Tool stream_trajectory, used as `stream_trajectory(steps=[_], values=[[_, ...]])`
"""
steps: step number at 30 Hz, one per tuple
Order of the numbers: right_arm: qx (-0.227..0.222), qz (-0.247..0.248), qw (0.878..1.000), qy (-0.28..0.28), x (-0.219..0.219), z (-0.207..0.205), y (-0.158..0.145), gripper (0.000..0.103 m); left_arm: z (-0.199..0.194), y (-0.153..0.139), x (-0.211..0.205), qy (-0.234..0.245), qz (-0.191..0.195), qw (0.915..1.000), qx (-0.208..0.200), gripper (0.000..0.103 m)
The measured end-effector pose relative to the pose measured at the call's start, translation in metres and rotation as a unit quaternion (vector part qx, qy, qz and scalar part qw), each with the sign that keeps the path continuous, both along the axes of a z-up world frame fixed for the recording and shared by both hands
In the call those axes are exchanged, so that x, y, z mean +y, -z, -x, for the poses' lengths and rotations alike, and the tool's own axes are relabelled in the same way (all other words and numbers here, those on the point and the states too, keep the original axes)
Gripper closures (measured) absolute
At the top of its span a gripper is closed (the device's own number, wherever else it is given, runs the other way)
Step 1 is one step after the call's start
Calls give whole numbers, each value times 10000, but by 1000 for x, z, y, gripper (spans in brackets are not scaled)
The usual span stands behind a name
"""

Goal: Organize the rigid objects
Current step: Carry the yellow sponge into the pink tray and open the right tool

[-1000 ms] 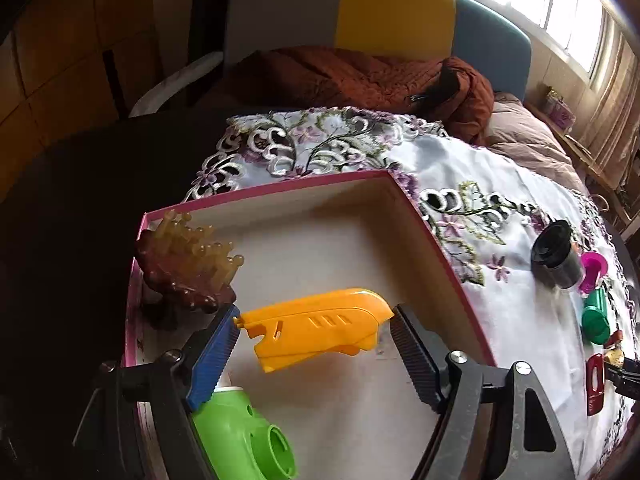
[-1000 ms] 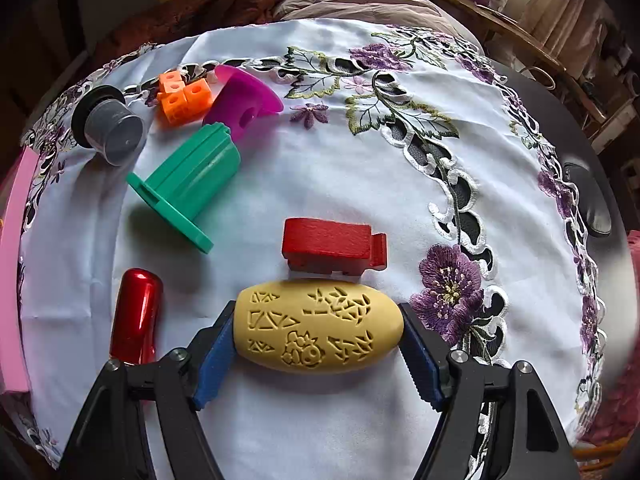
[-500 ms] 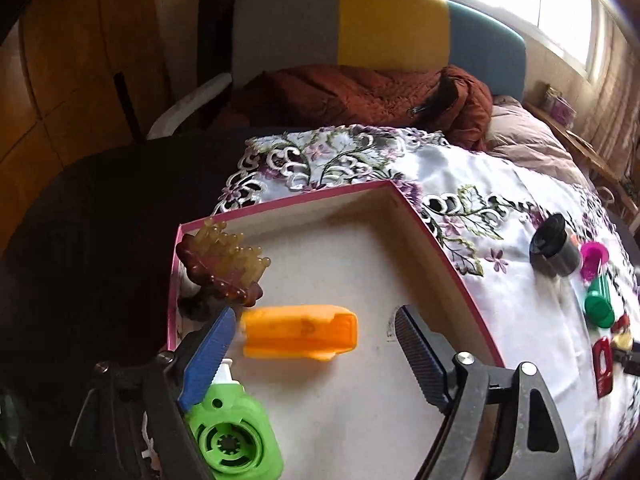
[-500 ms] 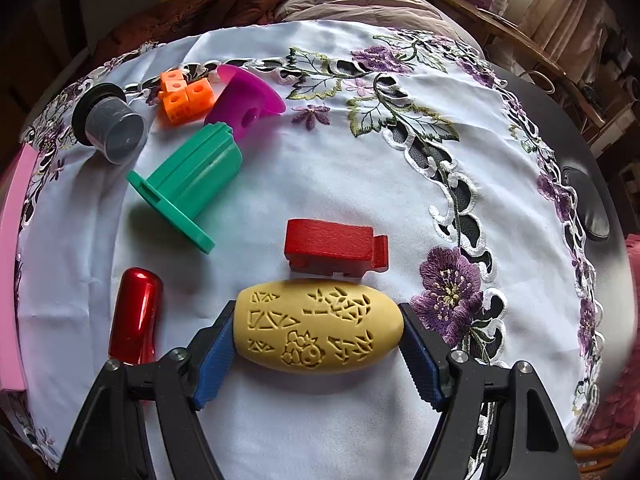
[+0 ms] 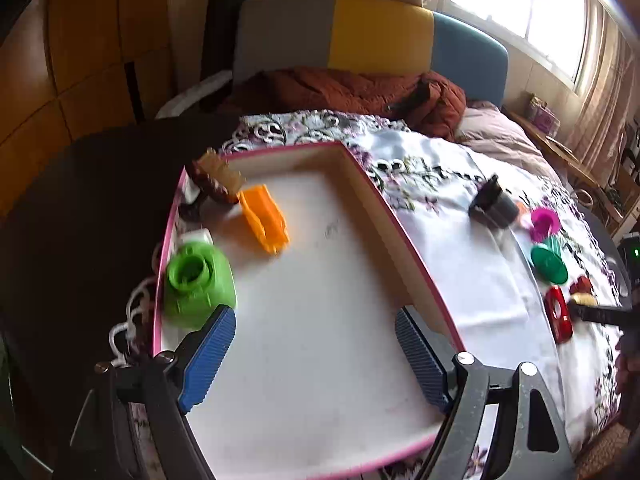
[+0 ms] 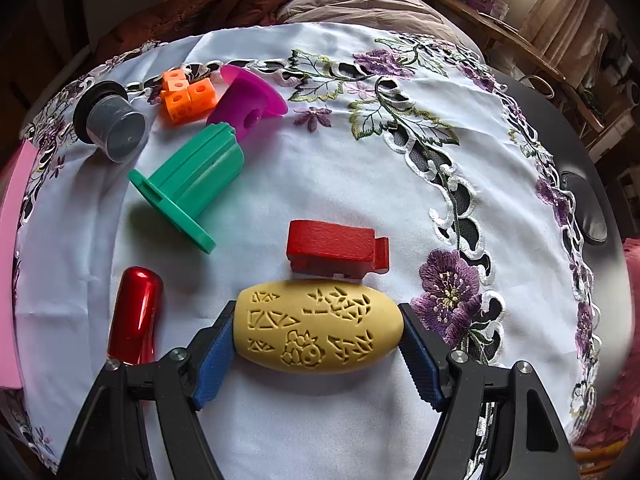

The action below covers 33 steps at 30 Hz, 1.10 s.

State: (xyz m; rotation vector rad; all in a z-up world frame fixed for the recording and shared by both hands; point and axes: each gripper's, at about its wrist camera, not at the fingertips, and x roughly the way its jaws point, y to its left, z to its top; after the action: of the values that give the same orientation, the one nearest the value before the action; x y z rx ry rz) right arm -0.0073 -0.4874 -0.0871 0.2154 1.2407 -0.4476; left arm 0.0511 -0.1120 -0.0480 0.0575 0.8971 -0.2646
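Observation:
My left gripper is open and empty above the pink-rimmed box. In the box lie an orange plastic piece, a green toy part and a brown spiky piece. My right gripper is shut on a yellow carved egg-shaped object that sits low over the white embroidered cloth. Right behind it lies a red block. A shiny red cylinder lies to its left.
On the cloth farther back lie a green flanged part, a magenta cone, orange cubes and a grey cup. The box's pink edge shows at the far left. The dark table edge curves at the right.
My left gripper has let go of the orange piece, which now lies in the box, and has pulled back and up. My right gripper stays shut on the yellow object.

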Motion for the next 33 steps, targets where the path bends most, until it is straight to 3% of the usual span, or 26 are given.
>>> stream_trajectory(steps=[12, 20, 29, 33], values=[[-40, 174, 9998, -121, 11, 1, -4, 27, 22, -2, 21, -236, 88, 9997, 17, 19], [-263, -395, 9982, -366, 23, 0, -8, 27, 26, -5, 31, -328, 133, 9994, 9, 19], [-186, -310, 9982, -478, 34, -2, -6, 28, 27, -5, 49, -539, 259, 9982, 83, 20], [-495, -280, 9977, -378, 35, 2, -20, 28, 28, -6, 56, -596, 379, 9975, 88, 20]])
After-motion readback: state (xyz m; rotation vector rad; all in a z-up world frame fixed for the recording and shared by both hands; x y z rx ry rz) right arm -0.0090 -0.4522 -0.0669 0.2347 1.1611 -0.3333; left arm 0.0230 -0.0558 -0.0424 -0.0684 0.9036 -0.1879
